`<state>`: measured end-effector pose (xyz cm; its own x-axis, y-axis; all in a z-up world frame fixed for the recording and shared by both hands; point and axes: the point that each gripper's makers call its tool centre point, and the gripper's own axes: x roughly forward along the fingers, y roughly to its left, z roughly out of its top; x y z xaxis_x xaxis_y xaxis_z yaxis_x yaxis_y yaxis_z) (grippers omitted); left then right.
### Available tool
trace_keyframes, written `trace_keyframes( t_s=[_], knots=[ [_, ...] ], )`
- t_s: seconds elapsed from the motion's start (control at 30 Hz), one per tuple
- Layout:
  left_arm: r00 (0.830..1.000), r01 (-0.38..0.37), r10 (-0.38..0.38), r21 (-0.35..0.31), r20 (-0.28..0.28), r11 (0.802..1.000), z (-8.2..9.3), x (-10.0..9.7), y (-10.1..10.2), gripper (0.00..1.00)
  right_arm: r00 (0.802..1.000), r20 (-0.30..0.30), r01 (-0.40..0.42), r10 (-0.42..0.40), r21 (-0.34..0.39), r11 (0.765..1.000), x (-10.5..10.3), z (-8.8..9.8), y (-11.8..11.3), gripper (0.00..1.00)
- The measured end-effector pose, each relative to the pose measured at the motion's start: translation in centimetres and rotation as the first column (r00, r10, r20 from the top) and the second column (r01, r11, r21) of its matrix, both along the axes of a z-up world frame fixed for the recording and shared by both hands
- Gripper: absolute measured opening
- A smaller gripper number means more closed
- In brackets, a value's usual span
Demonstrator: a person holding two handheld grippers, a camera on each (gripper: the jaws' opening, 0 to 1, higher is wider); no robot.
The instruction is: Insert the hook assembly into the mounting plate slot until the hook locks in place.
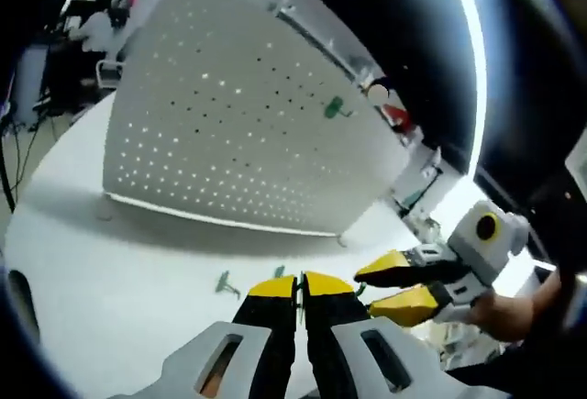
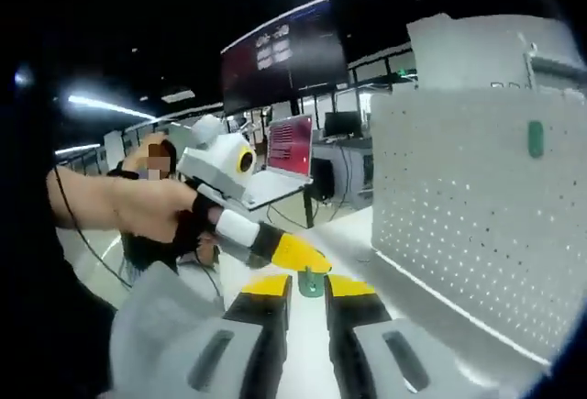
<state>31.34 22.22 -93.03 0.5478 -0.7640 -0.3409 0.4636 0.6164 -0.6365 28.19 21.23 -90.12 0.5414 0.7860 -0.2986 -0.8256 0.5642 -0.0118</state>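
Observation:
A white pegboard plate (image 1: 248, 133) (image 2: 477, 197) stands upright on the white table (image 1: 110, 261). One green hook (image 1: 336, 107) (image 2: 536, 138) sits on its face near the upper edge. My left gripper (image 1: 300, 282) is shut on a small green hook (image 2: 312, 282), whose end pokes out past the yellow fingertips. In the right gripper view the left gripper (image 2: 307, 261) comes in from the left. My right gripper (image 2: 310, 289) is open, with that held hook between its jaws and not touching them; it also appears from the right (image 1: 365, 291). Another green hook (image 1: 223, 282) lies loose on the table.
A person's hand (image 2: 138, 206) holds the left gripper. A laptop with a red screen (image 2: 290, 147) stands behind, under a large dark display (image 2: 280, 55). Small parts and boxes (image 1: 413, 188) sit past the board's far end.

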Motion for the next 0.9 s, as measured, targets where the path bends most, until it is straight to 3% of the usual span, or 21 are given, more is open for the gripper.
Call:
trace_keyframes(
  t_s=[0.3,0.37,0.5,0.6,0.9],
  knots=[
    [1.0,0.011,-0.011,-0.007,-0.02,1.0,0.0,-0.9,-0.6,0.01,0.997,0.043,-0.055,0.06,-0.105,0.993,-0.2,-1.3,1.0,0.08],
    [1.0,0.011,-0.011,-0.018,-0.028,1.0,0.0,-1.0,-0.7,0.01,0.998,0.002,-0.056,0.056,-0.095,0.994,-0.2,-1.5,1.0,0.07],
    [0.999,0.007,-0.008,-0.025,-0.041,1.0,0.1,-1.1,-0.6,0.01,0.998,0.008,-0.061,0.062,-0.081,0.995,-0.1,-1.4,1.0,0.05],
    [0.999,0.006,-0.007,-0.022,-0.048,1.0,0.0,-1.2,-0.4,0.01,0.997,-0.032,-0.072,0.071,-0.042,0.996,-0.2,-1.5,1.2,0.05],
    [0.996,0.001,-0.005,-0.056,-0.084,0.998,0.1,-1.5,-0.5,0.01,0.996,0.013,-0.092,0.094,-0.094,0.991,-0.3,-1.6,1.2,0.01]
  ],
)
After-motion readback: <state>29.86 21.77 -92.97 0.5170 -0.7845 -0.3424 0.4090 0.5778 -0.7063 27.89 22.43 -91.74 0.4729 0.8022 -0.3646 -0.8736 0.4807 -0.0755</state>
